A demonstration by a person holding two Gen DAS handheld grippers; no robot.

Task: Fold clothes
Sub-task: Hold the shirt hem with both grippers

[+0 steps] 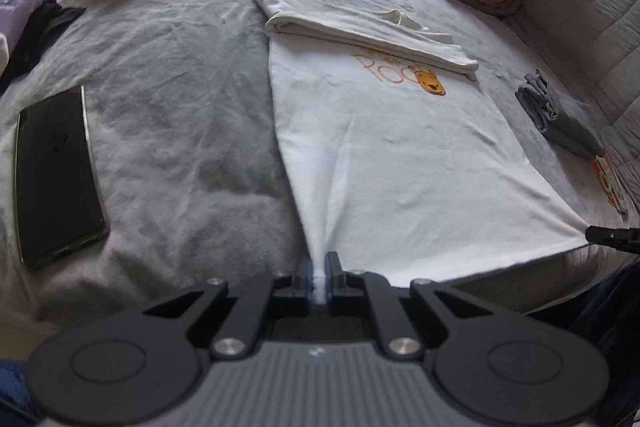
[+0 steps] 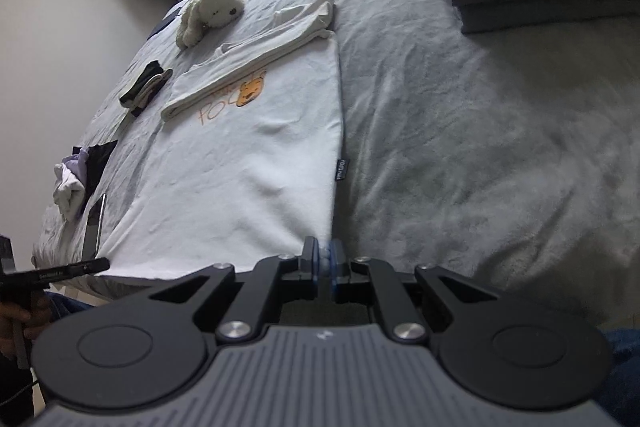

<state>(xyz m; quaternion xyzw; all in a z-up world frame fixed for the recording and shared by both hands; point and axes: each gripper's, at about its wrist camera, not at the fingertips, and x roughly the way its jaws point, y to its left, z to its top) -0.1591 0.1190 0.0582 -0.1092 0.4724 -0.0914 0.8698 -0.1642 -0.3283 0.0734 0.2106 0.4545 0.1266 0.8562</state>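
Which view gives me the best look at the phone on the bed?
The left wrist view: the phone lies flat with its whole dark screen visible, left of the white T-shirt. The right wrist view shows the phone only as a thin edge-on sliver at the far left.

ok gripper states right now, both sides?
Left gripper: closed on the near-left hem corner of the white T-shirt.
Right gripper: closed on the shirt's near-right hem corner.

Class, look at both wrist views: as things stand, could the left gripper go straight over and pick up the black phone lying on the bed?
Probably not yet. The left gripper is shut on a bottom corner of the white T-shirt, so it must let go first. Otherwise the way looks free: only bare bedsheet lies between it and the phone.
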